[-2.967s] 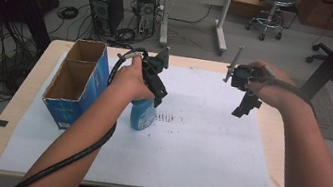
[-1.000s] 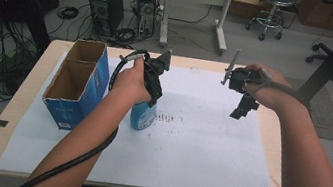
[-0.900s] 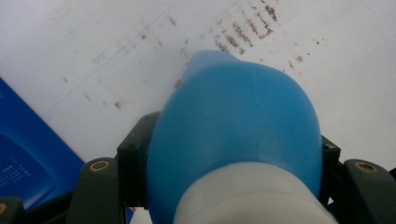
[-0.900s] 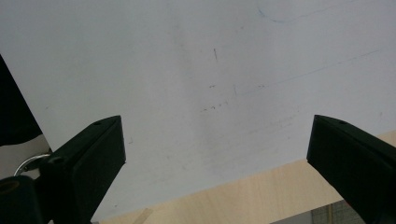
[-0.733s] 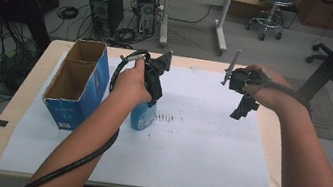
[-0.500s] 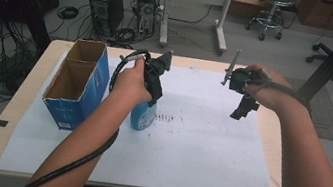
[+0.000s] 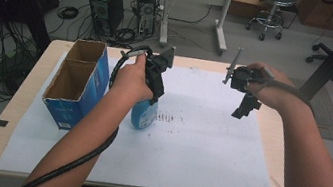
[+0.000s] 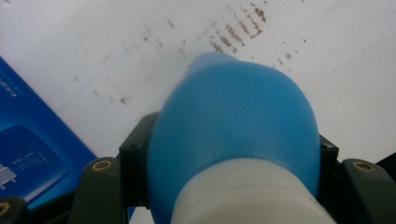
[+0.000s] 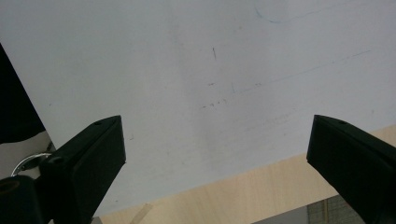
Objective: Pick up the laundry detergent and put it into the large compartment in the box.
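Clamping blue bottle (image 8: 233, 126) with white cap, left tongs (image 7: 149, 102), right tongs (image 9: 217, 154) spread wide, holding nothing

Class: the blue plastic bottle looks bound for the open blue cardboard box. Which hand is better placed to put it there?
Left. The left tongs are shut on the blue plastic bottle, right beside the open blue cardboard box. The right tongs hang open and empty, farther away.
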`<state>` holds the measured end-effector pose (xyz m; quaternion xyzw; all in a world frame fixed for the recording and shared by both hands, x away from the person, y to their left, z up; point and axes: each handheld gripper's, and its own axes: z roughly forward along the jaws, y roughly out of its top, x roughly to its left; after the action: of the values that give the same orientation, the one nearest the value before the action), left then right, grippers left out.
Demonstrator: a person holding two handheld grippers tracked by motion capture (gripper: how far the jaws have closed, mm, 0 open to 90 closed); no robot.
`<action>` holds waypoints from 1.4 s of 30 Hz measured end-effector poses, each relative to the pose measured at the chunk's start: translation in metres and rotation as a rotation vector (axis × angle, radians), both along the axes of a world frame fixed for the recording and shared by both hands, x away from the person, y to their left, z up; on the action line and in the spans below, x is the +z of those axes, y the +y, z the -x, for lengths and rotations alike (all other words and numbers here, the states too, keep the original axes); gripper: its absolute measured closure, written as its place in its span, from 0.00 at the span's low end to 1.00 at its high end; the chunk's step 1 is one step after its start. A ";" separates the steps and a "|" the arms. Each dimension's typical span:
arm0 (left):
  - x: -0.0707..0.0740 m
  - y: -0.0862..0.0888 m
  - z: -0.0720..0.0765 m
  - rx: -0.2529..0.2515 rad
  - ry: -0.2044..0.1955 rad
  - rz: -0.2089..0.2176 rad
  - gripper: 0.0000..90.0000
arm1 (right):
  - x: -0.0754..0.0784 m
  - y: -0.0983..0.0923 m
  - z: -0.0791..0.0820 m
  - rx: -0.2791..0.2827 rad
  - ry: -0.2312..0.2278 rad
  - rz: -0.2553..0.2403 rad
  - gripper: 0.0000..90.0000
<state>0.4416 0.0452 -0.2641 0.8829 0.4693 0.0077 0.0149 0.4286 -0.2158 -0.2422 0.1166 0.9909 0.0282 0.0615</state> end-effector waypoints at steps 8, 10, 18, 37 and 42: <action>0.034 0.011 -0.002 0.099 0.031 0.029 0.42 | 0.001 0.000 0.002 0.001 -0.002 -0.001 0.05; 0.043 0.013 -0.001 0.112 0.026 0.022 0.42 | 0.001 0.000 0.002 0.004 -0.003 0.001 0.05; 0.074 0.028 0.000 0.169 0.018 0.035 0.42 | 0.000 0.002 0.001 0.010 -0.002 -0.001 0.05; 0.142 0.066 0.010 0.276 -0.040 0.033 0.42 | -0.002 0.005 -0.001 0.021 0.001 -0.002 0.05; 0.155 0.077 0.011 0.301 -0.059 0.044 0.42 | -0.001 0.006 -0.002 0.022 -0.001 -0.004 0.05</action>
<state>0.4301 0.1221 -0.1087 0.8015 0.5956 0.0253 0.0465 0.4301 -0.2100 -0.2436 0.1059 0.9920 0.0310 0.0613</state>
